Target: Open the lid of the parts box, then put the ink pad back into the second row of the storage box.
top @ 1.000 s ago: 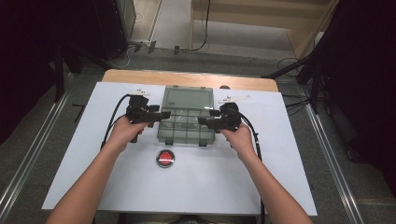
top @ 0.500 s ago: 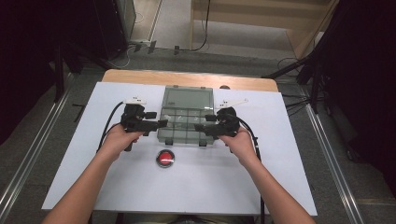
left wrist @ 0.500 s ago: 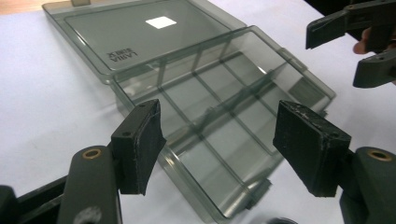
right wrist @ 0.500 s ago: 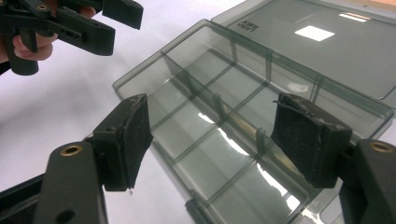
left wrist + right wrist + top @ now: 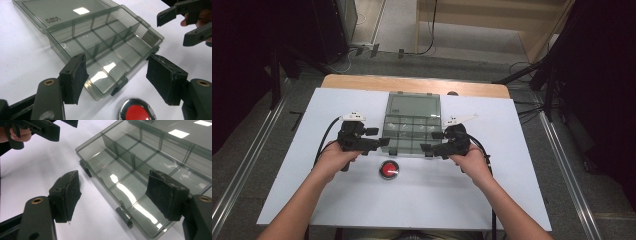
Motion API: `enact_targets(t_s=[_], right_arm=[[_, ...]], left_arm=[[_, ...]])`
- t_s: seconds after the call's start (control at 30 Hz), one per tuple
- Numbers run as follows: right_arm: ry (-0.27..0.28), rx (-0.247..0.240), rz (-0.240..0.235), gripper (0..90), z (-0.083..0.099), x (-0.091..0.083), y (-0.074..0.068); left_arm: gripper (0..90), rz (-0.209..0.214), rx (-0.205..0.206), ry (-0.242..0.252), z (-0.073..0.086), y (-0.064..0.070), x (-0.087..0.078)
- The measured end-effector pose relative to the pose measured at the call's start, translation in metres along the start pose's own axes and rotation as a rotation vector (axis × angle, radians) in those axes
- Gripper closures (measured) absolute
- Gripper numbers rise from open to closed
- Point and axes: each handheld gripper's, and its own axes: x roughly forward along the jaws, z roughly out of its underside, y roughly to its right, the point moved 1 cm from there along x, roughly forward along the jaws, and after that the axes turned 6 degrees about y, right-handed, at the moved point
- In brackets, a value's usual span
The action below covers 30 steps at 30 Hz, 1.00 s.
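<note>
A smoky clear compartment box (image 5: 411, 125) lay in the centre of the high view, on the white table (image 5: 302, 190), with its lid (image 5: 413, 105) folded back flat toward the top of the frame. Its divided compartments looked empty in both gripper views. Two small dark latches (image 5: 125, 216) stuck out from its near edge.

The left tongs (image 5: 382, 142) sat just left of the box's lower left corner, jaws spread wide and holding nothing. The right tongs (image 5: 428, 148) sat at the lower right corner, also gaping and empty; whether either touched the box I could not tell. Both pointed inward toward each other.

A red button (image 5: 388, 169) in a silver ring lay just below the box, between the two hands.
</note>
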Motion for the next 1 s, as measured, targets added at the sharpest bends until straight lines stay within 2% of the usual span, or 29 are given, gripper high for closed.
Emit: enact_targets(t_s=[0.13,0.4,1.0], right_arm=[[-0.003,-0.008,-0.005,28.4,0.003,-0.002,-0.003],[-0.006,-0.008,-0.025,28.4,0.009,-0.006,-0.009],[-0.048,-0.035,-0.064,27.8,0.019,0.005,-0.023]], left_arm=[[31.8,0.004,0.017,-0.014,0.005,0.004,-0.003],[31.8,0.008,0.021,-0.018,0.013,0.008,-0.010],[31.8,0.006,0.038,-0.036,0.035,0.012,-0.028]])
